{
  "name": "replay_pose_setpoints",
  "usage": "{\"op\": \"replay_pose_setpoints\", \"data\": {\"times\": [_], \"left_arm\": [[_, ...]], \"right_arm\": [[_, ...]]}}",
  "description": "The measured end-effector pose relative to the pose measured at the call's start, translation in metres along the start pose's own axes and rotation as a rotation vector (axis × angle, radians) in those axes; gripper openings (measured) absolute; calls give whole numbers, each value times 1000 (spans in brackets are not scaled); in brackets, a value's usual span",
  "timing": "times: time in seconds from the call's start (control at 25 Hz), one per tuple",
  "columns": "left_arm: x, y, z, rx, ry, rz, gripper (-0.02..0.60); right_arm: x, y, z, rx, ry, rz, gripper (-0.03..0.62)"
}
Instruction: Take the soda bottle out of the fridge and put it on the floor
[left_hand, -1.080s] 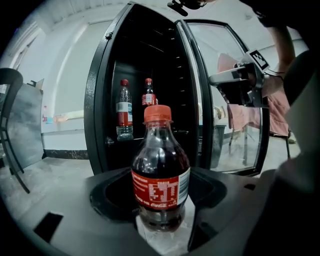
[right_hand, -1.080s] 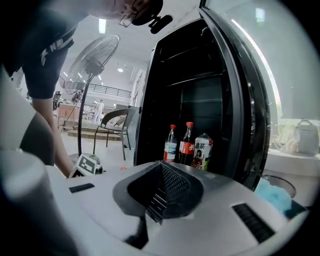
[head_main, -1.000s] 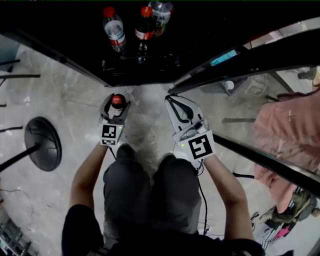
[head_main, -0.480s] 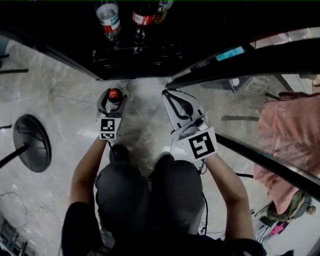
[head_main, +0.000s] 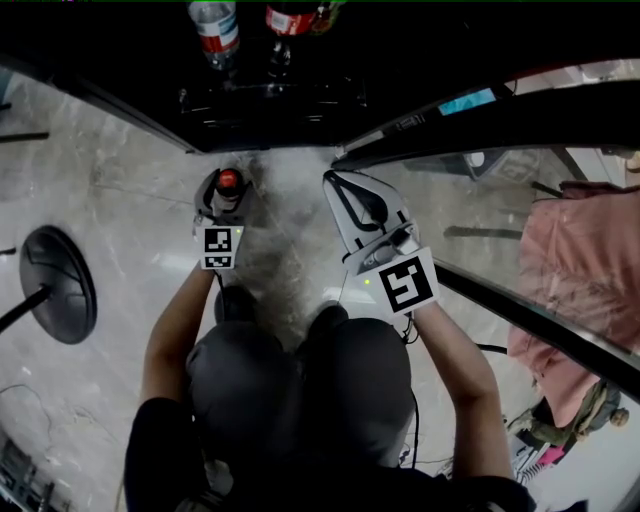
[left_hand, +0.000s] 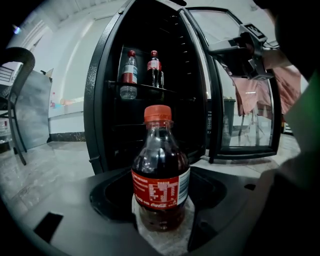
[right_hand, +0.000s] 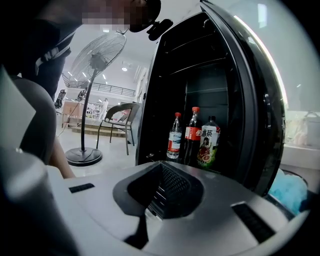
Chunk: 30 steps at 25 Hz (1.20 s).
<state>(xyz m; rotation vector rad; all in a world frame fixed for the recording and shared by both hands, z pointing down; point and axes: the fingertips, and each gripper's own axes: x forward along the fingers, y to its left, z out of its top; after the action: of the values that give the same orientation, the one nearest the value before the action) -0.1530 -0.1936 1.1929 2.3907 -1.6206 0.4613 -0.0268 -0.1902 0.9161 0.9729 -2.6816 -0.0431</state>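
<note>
Left gripper, before the black open-doored fridge, pinches the red-capped plastic soda bottle at its label: probably stiff, smooth, moderately heavy. Right gripper has its jaws pressed together.

**Grippers:** two, both mine, a left gripper and a right gripper. I count two marker cubes, one on each.

**Bottles:** four in all, three of them red-capped.
- One soda bottle stands near, between my left jaws.
- Three stand far, inside the fridge: one water bottle, one cola bottle and one tea bottle.

**Fridge:** one fridge, with one glass door at right.

**Other items, at left:** one pedestal fan and one chair.
</note>
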Motion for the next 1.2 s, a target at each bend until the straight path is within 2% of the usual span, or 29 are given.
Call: {"op": "replay_pose_setpoints", "data": {"times": [0.6, 0.92, 1.2], "left_arm": [[3, 6, -23, -9, -4, 25, 316], [-3, 3, -25, 36, -58, 30, 318], [-7, 4, -29, 46, -59, 41, 321]], "right_arm": [[2, 3, -15, 6, 14, 7, 18], [5, 5, -17, 14, 10, 16, 18], [3, 6, -17, 15, 10, 17, 18]]}}
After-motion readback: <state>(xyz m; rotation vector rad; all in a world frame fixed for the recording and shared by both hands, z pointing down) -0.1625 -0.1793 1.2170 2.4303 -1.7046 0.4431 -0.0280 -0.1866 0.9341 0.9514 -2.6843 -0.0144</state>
